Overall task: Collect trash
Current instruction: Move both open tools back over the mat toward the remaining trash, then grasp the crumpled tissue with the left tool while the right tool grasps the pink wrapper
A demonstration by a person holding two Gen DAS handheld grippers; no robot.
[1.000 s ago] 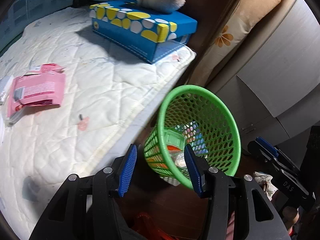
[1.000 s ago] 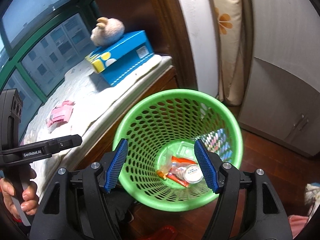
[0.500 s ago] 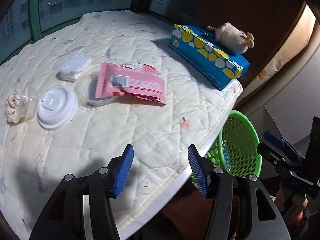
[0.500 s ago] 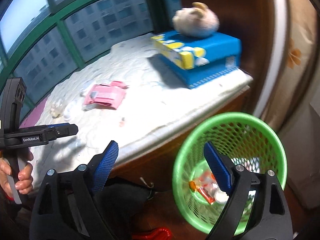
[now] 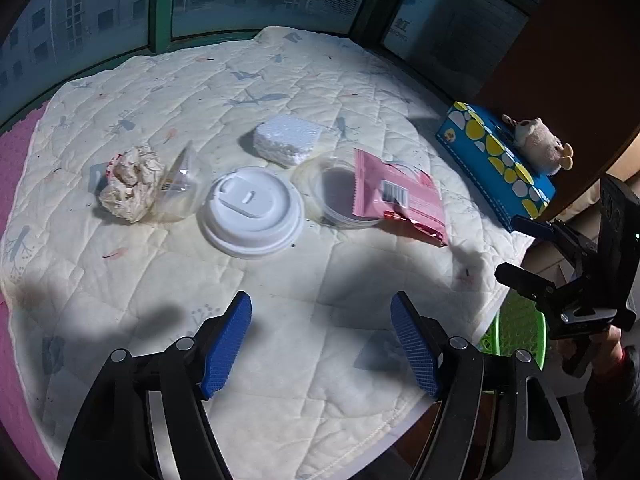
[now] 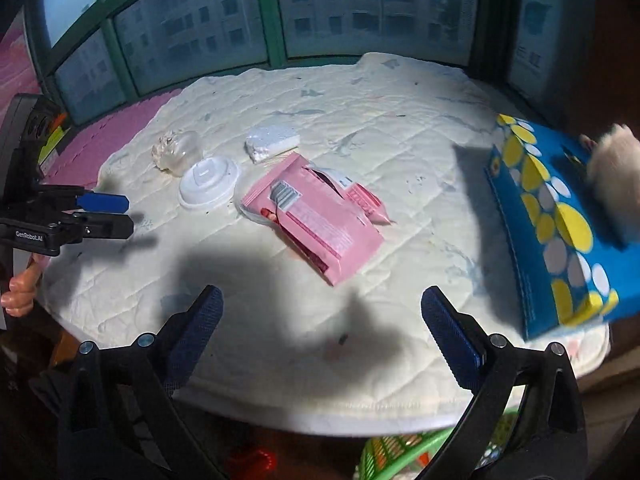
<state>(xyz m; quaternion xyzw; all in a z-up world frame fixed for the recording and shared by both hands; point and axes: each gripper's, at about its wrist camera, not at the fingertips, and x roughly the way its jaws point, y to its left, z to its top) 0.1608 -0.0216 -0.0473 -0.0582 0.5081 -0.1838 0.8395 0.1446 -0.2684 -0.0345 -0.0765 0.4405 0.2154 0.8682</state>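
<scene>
Trash lies on a quilted cream mat [image 5: 280, 80]: a crumpled paper wad [image 5: 130, 184], a clear plastic cup [image 5: 180, 184], a white cup lid [image 5: 252, 212], a foam block [image 5: 288, 140] and a pink wrapper [image 5: 400, 200] lying over a clear round lid [image 5: 332, 200]. My left gripper [image 5: 320, 340] hovers above the mat's near part, jaws opening with nothing between them. My right gripper [image 6: 320, 332] hangs before the pink wrapper [image 6: 320, 220], jaws opening wide and empty. The green basket [image 5: 516, 336] stands below the mat's edge.
A blue box with yellow and white spots [image 6: 560, 232] carries a plush toy [image 6: 616, 184] at the mat's right end. Green-framed windows [image 6: 276, 12] run behind the mat, with pink foam tiles [image 6: 120, 132] to the left. A hand [image 6: 20, 292] holds the left gripper [image 6: 120, 215].
Both grippers have swung away from the green basket to above the mat with the trash. Both pairs of jaws have spread wider.
</scene>
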